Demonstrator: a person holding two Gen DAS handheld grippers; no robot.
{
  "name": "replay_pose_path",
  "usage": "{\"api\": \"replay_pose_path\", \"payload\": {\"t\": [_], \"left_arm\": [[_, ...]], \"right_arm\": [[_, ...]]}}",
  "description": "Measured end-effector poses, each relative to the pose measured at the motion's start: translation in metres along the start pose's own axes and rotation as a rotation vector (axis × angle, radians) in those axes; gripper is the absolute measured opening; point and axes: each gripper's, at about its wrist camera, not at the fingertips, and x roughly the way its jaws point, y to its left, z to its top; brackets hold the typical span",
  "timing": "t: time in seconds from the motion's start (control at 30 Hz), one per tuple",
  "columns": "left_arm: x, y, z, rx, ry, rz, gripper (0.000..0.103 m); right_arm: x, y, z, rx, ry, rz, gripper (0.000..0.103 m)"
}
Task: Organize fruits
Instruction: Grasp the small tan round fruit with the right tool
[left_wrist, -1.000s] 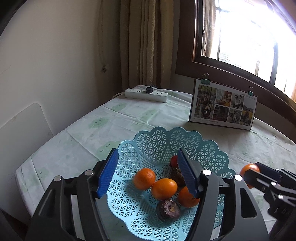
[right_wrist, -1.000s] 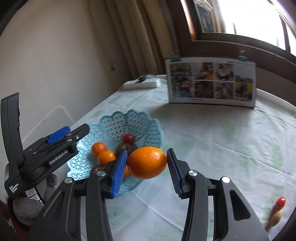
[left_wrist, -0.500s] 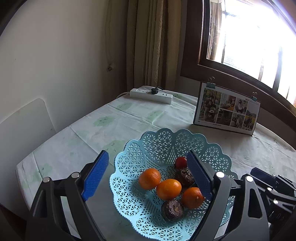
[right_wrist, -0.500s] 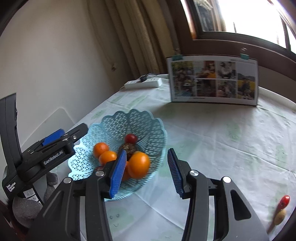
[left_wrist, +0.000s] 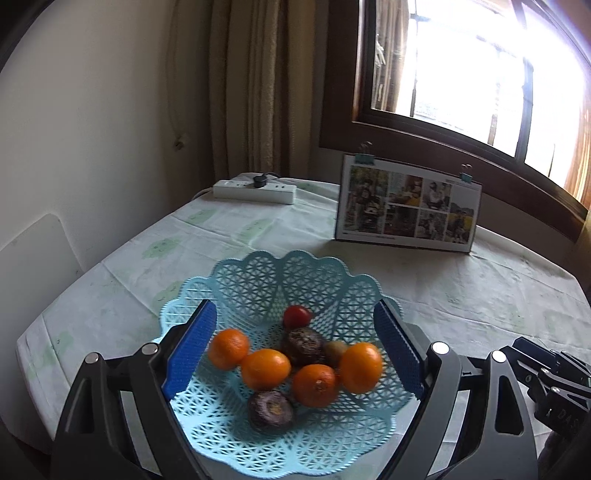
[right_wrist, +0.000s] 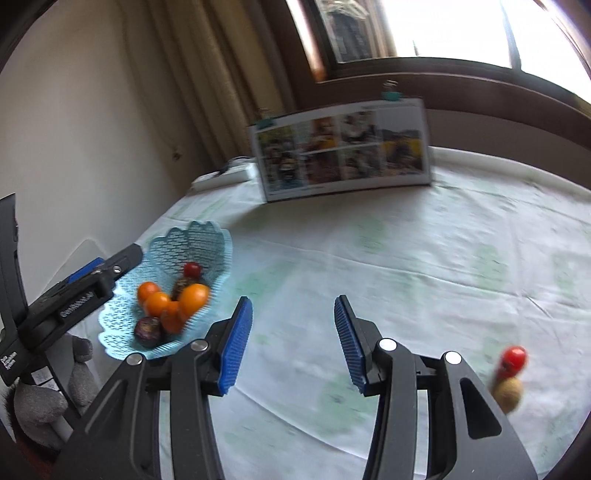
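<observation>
1. Fruits still loose on the table sat at the lower right of the right wrist view: a small red cherry tomato (right_wrist: 514, 359) and, just below and touching it, a small tan oval fruit (right_wrist: 509, 394), both partly blurred.
2. Nearest the lens in that view, the right gripper (right_wrist: 293, 341) had its blue ribbed pads spread wide with nothing between them, above bare tablecloth.
3. In the left wrist view, the left gripper (left_wrist: 295, 352) was likewise spread and empty, its pads framing the pale blue perforated plastic basket (left_wrist: 258, 284) without visibly touching it.
4. Inside the basket, at frame centre, lay four round orange citrus fruits (left_wrist: 360, 366), two dark purple wrinkled fruits (left_wrist: 270, 409), a small yellowish fruit between them and a red tomato further back.
5. Judged from their look, the two loose pieces would be light, smooth and prone to roll; the tomato would be thin-skinned and easily crushed. Taking each across its widest middle with gentle closure seemed best, one at a time since they touch.
6. Beyond the basket, the pale green-patterned tablecloth (right_wrist: 406, 258) stretched to a clipped photo collage board (left_wrist: 408, 205) at upper centre.
7. Farthest, a white power strip (left_wrist: 255, 190) lay near the beige curtain at the upper left.
</observation>
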Motion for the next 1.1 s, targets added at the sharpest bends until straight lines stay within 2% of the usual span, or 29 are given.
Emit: {"api": "replay_pose_path", "payload": {"t": [0.07,0.37,0.47,0.67,0.93,1.0,1.1], "left_arm": [[-0.001,-0.009,-0.001,0.017,-0.003,-0.017,0.094],[-0.004,-0.045,-0.004,0.071,0.000,-0.070,0.095],[-0.005,-0.055,-0.005,0.085,0.004,-0.083,0.098],[-0.005,-0.073,-0.009,0.114,0.014,-0.104,0.098],[-0.005,-0.093,-0.012,0.145,0.021,-0.126,0.098],[-0.006,-0.098,-0.013,0.154,0.021,-0.131,0.098],[-0.006,-0.104,-0.014,0.165,0.024,-0.136,0.098]], "right_arm": [[-0.006,-0.014,-0.004,0.015,-0.005,-0.031,0.047],[-0.032,-0.085,-0.023,0.124,-0.004,-0.176,0.047],[-0.037,-0.100,-0.030,0.149,-0.003,-0.205,0.052],[-0.040,-0.118,-0.045,0.160,0.019,-0.257,0.052],[-0.032,-0.127,-0.052,0.155,0.056,-0.265,0.051],[-0.028,-0.128,-0.053,0.156,0.073,-0.257,0.047],[-0.025,-0.129,-0.054,0.156,0.084,-0.262,0.032]]}}
